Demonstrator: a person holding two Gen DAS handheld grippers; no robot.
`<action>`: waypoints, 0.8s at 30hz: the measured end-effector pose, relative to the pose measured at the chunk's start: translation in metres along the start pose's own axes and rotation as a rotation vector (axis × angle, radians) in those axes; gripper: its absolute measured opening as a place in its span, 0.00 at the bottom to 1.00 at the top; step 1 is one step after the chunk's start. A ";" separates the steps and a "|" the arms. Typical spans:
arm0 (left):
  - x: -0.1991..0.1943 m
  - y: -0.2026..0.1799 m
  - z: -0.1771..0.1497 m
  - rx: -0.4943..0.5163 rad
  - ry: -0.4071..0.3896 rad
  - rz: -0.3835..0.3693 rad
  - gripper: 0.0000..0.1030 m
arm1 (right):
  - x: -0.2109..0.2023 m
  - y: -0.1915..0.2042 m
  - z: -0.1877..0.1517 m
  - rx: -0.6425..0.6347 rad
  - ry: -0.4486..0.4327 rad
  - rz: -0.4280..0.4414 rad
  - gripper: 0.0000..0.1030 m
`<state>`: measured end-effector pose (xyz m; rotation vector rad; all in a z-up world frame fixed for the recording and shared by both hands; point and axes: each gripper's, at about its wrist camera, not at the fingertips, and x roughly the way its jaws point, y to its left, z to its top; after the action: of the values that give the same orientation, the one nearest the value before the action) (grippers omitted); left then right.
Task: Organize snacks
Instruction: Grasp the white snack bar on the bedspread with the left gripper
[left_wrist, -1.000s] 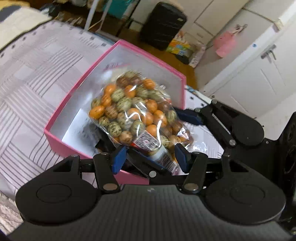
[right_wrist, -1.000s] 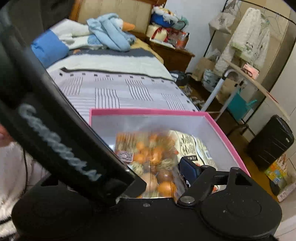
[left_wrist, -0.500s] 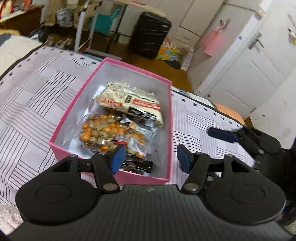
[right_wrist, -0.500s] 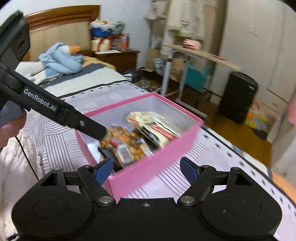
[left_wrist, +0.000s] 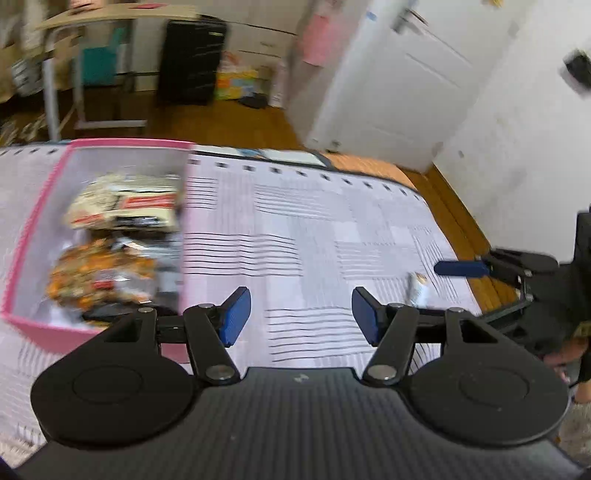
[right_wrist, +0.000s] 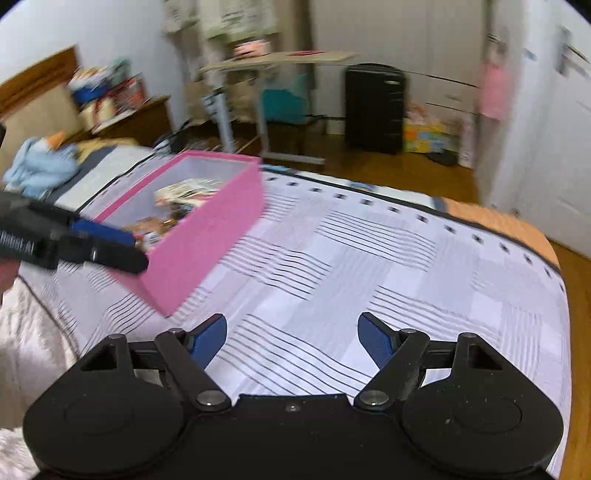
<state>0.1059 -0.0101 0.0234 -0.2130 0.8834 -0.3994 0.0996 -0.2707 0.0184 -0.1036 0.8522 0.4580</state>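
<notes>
The open pink cardboard box (left_wrist: 22, 236) sits on the bed, on the white bedspread with thin dark stripes (left_wrist: 314, 229). Inside it lie the snacks. A clear bag of orange and brown round sweets (left_wrist: 96, 273) is at the end of the box near you. A cream and red flat snack packet (left_wrist: 125, 206) lies just behind it, at the far end. The pictures are blurry, so the small print on them cannot be read.

From your left gripper (left_wrist: 301, 314), the box is off to the left, just beside the left blue finger pad (left_wrist: 234, 315). The box does not sit between the jaws. Your left jaws are wide apart and hold nothing. Only striped bedspread shows between them.

From your right gripper (right_wrist: 291, 338), the box (right_wrist: 207, 229) is up and to the left, apart from the jaws. Your right jaws are also wide apart and hold nothing.

The box's long side runs away from your left gripper, toward the foot of the bed. The cream packet lies across the box, side to side.

A small pale wrapped thing (left_wrist: 417, 286) lies on the bedspread near the tip of your right gripper. Past the bed stand a black suitcase (right_wrist: 375, 107) and a white door (left_wrist: 391, 85).
</notes>
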 end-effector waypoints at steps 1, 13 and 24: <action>0.009 -0.010 0.000 0.023 0.016 -0.009 0.57 | 0.001 -0.008 -0.008 0.025 -0.014 -0.011 0.79; 0.134 -0.096 -0.018 0.118 0.048 -0.152 0.57 | 0.051 -0.062 -0.114 0.306 -0.204 -0.251 0.79; 0.243 -0.130 -0.029 0.037 0.163 -0.314 0.55 | 0.098 -0.081 -0.135 0.257 -0.174 -0.378 0.73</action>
<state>0.1882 -0.2316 -0.1215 -0.2893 1.0047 -0.7322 0.0953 -0.3459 -0.1509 0.0126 0.6938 0.0004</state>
